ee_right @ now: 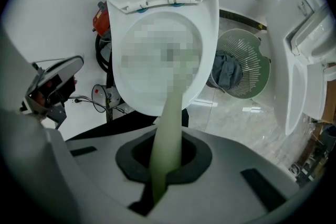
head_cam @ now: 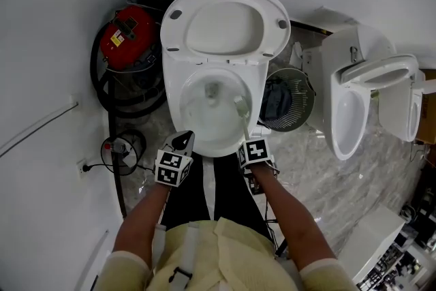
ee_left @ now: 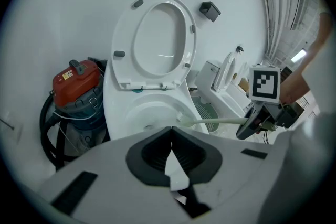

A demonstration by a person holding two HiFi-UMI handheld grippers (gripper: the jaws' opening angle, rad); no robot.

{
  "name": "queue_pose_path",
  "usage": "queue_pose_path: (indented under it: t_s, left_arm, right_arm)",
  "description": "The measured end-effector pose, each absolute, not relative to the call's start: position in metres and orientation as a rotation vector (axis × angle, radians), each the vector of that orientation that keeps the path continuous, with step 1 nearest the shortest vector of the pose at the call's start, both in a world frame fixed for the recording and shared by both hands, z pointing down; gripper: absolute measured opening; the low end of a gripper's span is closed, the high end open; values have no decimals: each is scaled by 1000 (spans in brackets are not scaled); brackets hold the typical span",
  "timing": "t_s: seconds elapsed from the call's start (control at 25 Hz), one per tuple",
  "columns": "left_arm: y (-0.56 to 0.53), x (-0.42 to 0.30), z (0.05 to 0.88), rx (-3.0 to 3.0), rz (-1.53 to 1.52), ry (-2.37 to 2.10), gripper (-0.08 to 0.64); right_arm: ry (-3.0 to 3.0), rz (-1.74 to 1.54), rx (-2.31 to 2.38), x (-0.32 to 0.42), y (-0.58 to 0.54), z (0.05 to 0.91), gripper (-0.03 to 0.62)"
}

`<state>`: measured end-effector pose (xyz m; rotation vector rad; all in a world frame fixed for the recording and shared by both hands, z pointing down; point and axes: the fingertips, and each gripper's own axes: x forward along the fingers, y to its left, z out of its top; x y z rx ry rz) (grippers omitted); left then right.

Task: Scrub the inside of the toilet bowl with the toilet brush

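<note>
Nearest to us, the left hand-held gripper has its jaws clenched together on nothing, the white edge of the toilet bowl showing past their tips; the right hand-held gripper is grasping the pale green handle of the toilet brush, which runs up from between its jaws over the front rim.

Only the head view shows both forearms together and the brush's head against the bowl's right inner wall; the left gripper view alone gives the brush from the side, its handle slanting from the right hand-held gripper down into the bowl, and a small dark box on the wall; in the right gripper view we cannot make out the brush's head or the bowl's inside.

Further off, the seat stands raised; a red vacuum cleaner sits left of the bowl, a mesh basket holding dark cloth right of it; a second toilet is partly cut off in both gripper views.
</note>
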<state>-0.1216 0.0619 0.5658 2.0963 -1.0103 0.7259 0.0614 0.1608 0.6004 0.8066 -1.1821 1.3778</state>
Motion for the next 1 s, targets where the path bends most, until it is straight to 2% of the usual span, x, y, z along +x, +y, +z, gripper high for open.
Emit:
queue_pose_path:
  t_s: [0.44,1.0]
  left_arm:
    - [80,-125,562,2082,728,-996,11]
    - [94,-150,564,2016,713,-1076,11]
  right_arm:
    - [-1099,1387,559,55,223,591,15]
    - [-1045,1669,417,1,259,578,14]
